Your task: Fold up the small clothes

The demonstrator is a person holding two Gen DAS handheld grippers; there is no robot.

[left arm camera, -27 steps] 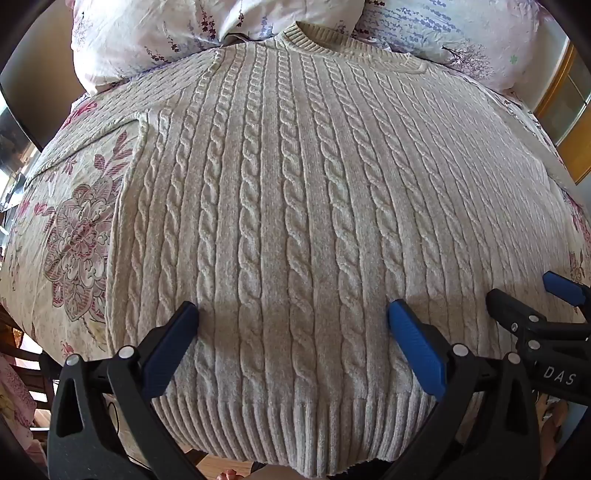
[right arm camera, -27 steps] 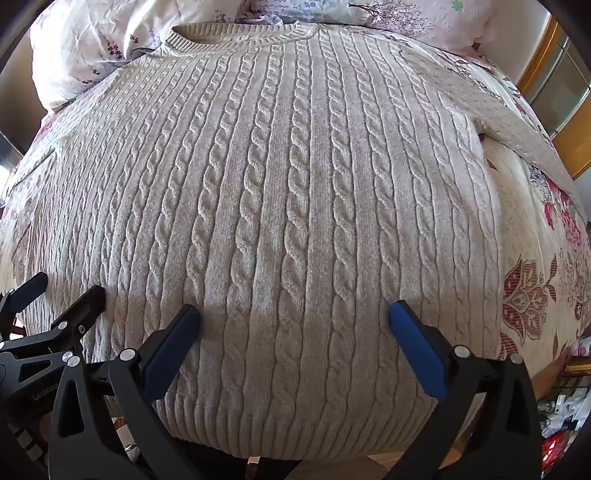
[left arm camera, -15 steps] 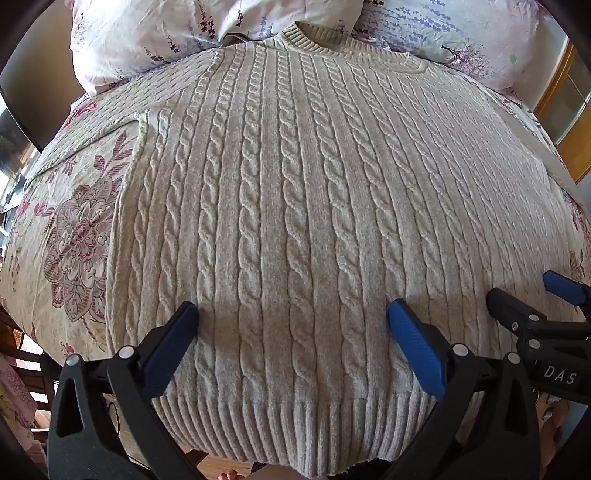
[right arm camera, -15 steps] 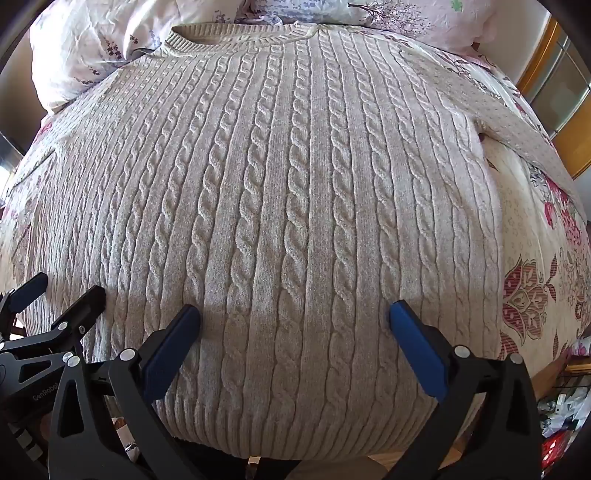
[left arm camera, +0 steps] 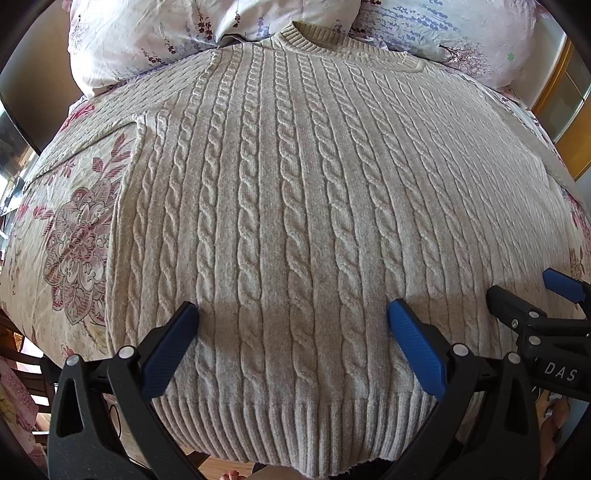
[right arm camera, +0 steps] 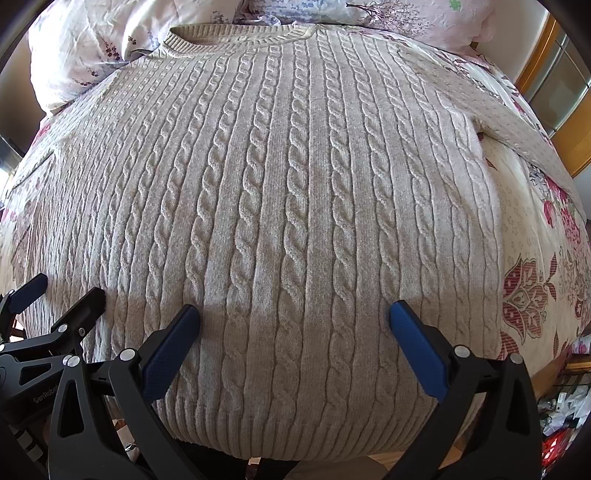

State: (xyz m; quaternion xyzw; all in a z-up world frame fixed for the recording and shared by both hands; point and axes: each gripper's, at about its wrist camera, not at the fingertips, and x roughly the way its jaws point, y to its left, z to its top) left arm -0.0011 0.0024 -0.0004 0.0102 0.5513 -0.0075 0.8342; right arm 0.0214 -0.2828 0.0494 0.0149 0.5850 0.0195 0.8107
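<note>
Beige cable-knit sweater (left arm camera: 295, 206) lies spread flat, front up, on the floral bedspread (left arm camera: 70, 236), collar toward the pillows (left arm camera: 155, 33). Left tool (left arm camera: 291, 332) and right tool (right arm camera: 293, 332), both fully open and empty, hover above the hem. Folding not yet begun; next move probably requires gripping the hem or a sleeve.

We find a home bedroom. A bed carries a floral bedspread (left arm camera: 74, 236) printed with large pink blossoms, and two flowered pillows (left arm camera: 155, 40) lie at its head. A cable-knit sweater (left arm camera: 295, 206) is spread flat across it. A wood-framed window (right arm camera: 554, 88) stands at the right.
</note>
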